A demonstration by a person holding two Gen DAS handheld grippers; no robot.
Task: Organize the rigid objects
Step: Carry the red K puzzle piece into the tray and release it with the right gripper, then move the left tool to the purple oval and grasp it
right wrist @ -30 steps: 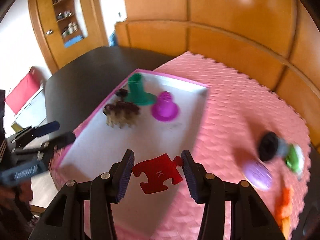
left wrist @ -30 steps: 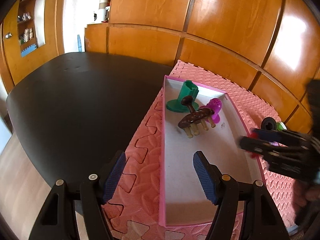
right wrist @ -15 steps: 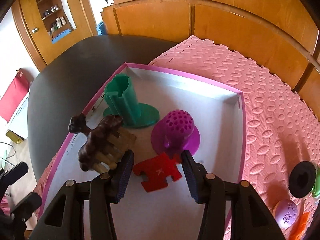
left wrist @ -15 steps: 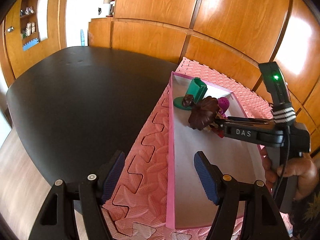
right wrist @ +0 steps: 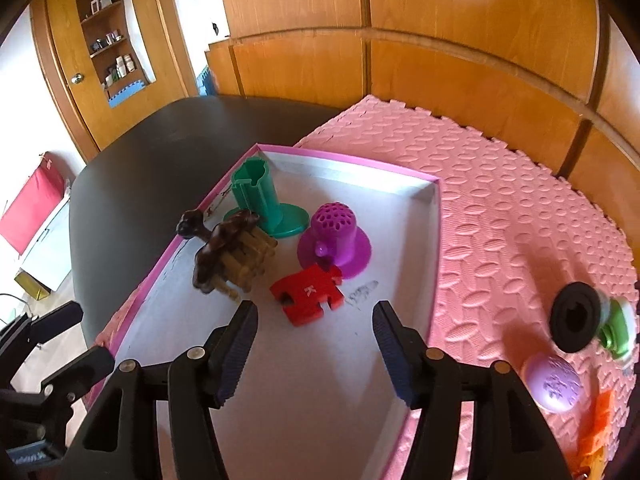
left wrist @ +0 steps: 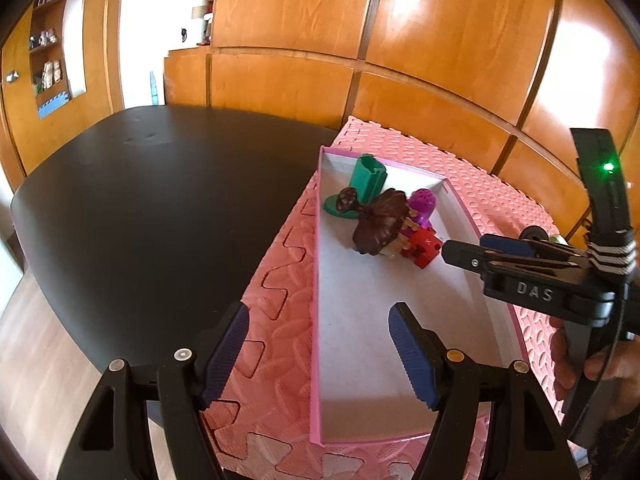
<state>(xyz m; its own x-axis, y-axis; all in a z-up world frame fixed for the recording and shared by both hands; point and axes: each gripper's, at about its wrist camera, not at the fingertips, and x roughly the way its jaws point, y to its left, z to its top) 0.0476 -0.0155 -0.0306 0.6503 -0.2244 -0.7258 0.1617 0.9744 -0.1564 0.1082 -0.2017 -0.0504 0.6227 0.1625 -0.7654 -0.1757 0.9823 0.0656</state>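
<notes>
A pink-rimmed white tray (right wrist: 360,166) (left wrist: 318,280) lies on the pink foam mat (right wrist: 500,216). In it lie a red puzzle piece marked K (right wrist: 307,293) (left wrist: 422,245), a green stand (right wrist: 260,200) (left wrist: 362,188), a purple perforated cap (right wrist: 336,236) (left wrist: 422,202) and a brown comb-like toy (right wrist: 228,254) (left wrist: 380,224). My right gripper (right wrist: 314,344) is open and empty just behind the red piece; it also shows in the left wrist view (left wrist: 464,252). My left gripper (left wrist: 320,350) is open and empty over the tray's near left rim.
On the mat right of the tray lie a black ring (right wrist: 576,316), a green and white piece (right wrist: 618,326), a lilac dome (right wrist: 554,382) and an orange piece (right wrist: 598,428). A black table (left wrist: 160,208) lies to the left. Wood panelling (left wrist: 400,40) stands behind.
My right gripper carried the red puzzle piece over the tray, lowered it beside the purple cap, then opened and let it go. The left gripper barely moved.
</notes>
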